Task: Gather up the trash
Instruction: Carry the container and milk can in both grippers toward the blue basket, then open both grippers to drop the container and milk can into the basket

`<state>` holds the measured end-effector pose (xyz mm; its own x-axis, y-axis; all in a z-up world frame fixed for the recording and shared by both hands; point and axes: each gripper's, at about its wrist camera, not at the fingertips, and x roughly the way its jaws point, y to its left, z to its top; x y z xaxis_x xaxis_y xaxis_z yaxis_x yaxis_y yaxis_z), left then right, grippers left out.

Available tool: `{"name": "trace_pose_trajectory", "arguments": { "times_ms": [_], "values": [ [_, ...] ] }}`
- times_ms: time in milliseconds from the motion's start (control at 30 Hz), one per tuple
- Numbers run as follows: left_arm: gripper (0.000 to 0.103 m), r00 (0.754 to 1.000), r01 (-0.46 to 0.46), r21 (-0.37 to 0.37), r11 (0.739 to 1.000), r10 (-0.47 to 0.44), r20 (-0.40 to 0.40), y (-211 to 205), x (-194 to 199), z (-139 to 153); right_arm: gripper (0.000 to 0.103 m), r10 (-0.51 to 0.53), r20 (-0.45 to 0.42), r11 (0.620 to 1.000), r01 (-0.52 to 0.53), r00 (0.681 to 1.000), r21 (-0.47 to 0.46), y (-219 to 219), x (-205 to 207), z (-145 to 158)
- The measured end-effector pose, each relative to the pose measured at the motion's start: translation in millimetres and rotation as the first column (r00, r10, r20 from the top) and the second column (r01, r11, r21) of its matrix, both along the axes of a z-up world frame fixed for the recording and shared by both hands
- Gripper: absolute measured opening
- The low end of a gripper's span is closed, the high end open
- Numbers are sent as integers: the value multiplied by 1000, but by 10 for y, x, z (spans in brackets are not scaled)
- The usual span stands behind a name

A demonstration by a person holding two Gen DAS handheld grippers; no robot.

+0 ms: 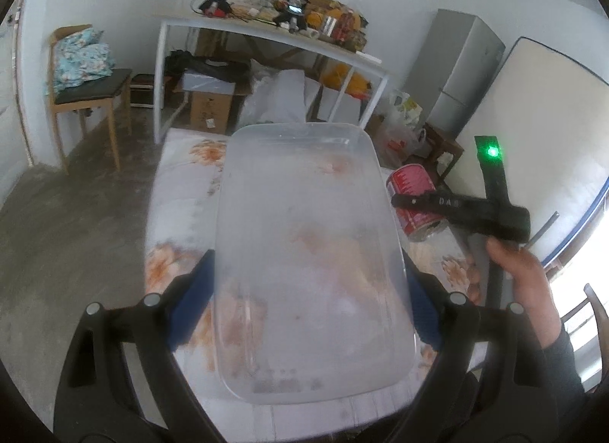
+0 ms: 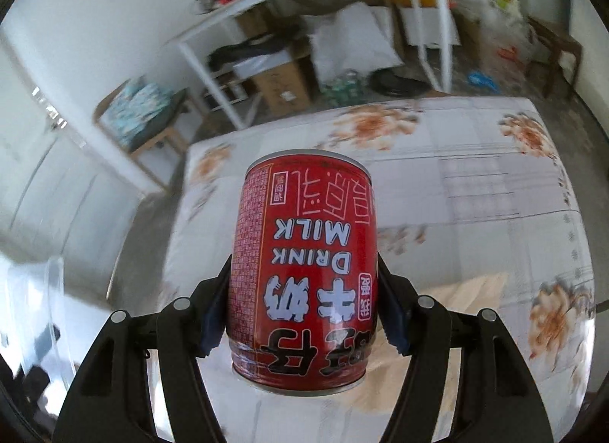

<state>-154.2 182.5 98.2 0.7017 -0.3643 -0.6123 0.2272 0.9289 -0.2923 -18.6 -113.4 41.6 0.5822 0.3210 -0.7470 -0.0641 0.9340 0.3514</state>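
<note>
I see a white-walled room with a bare concrete floor (image 1: 76,207). A white table (image 1: 274,37) stands against the far wall, piled with clutter, boxes beneath it; a wooden chair (image 1: 87,96) sits to its left and a grey fridge (image 1: 456,69) to its right. Nearer me lies a floral-printed mattress (image 2: 475,184). My left gripper (image 1: 310,306) clamps a clear plastic bin (image 1: 308,252) by its sides, above the mattress's middle. My right gripper (image 2: 304,313) is closed on a red milk can (image 2: 304,271), label upside down, over the mattress near its left edge.
</note>
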Motion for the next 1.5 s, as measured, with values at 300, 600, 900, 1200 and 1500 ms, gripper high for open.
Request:
{"name": "trace_pose_trajectory", "arguments": {
  "times_ms": [300, 600, 900, 1200, 1500],
  "values": [
    [86, 980, -199, 28, 980, 199, -2, 792, -1219, -24, 65, 228, 85, 974, -228, 970, -1, 903, -923, 216],
    [86, 810, -543, 89, 835, 548, -208, 1960, -2863, -956, 64, 565, 71, 824, -566, 822, -3, 2265, -1959, -9],
    [86, 528, -659, 230, 716, 658, -537, 2579, -4064, -2675, 64, 765, -54, 643, -766, 641, 10, 3314, -2860, -651],
    [86, 425, -493, 427, 758, 639, -642, 2660, -4096, -3845, 64, 843, -156, 519, -854, 515, -14, 3753, -3469, -1124],
    [95, 430, -500, 392, 772, 615, -661, 2634, -4060, -4215, 64, 856, -213, 472, -881, 470, -47, 3928, -3617, -1357]
  ]
}}
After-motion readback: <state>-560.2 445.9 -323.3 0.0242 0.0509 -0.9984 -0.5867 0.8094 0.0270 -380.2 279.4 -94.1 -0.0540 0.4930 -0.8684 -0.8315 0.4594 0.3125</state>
